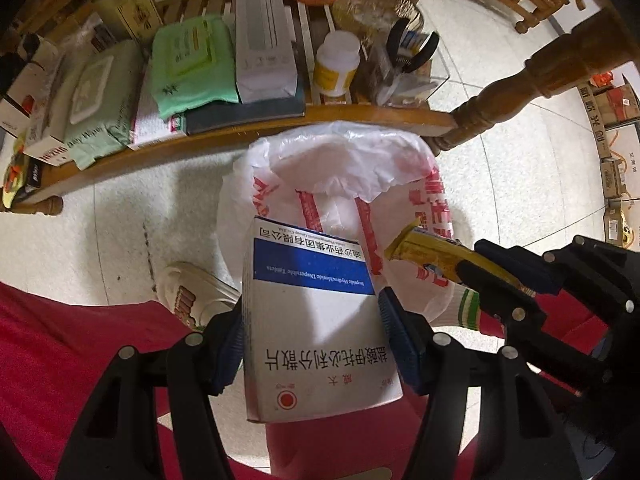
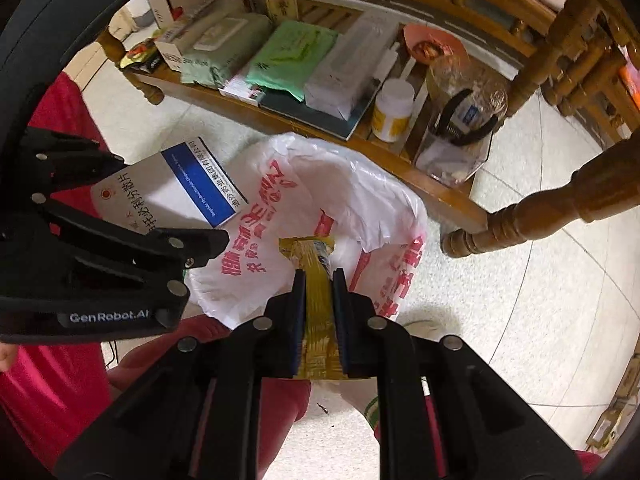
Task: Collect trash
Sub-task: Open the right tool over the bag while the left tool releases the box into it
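"GenRobot.AI" on the left tongs [image 2: 120, 216] — "Dispersible Tablets" on the medicine box [image 1: 316, 320].

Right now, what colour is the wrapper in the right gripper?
Yellow wrapper; clearest in the right wrist view.

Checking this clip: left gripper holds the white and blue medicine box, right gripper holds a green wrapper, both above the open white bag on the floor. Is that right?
One detail is off: the wrapper in the right gripper is yellow, not green, as the right wrist view shows. The rest stands: the left gripper holds the white and blue medicine box, and both hang above the open white bag on the floor.
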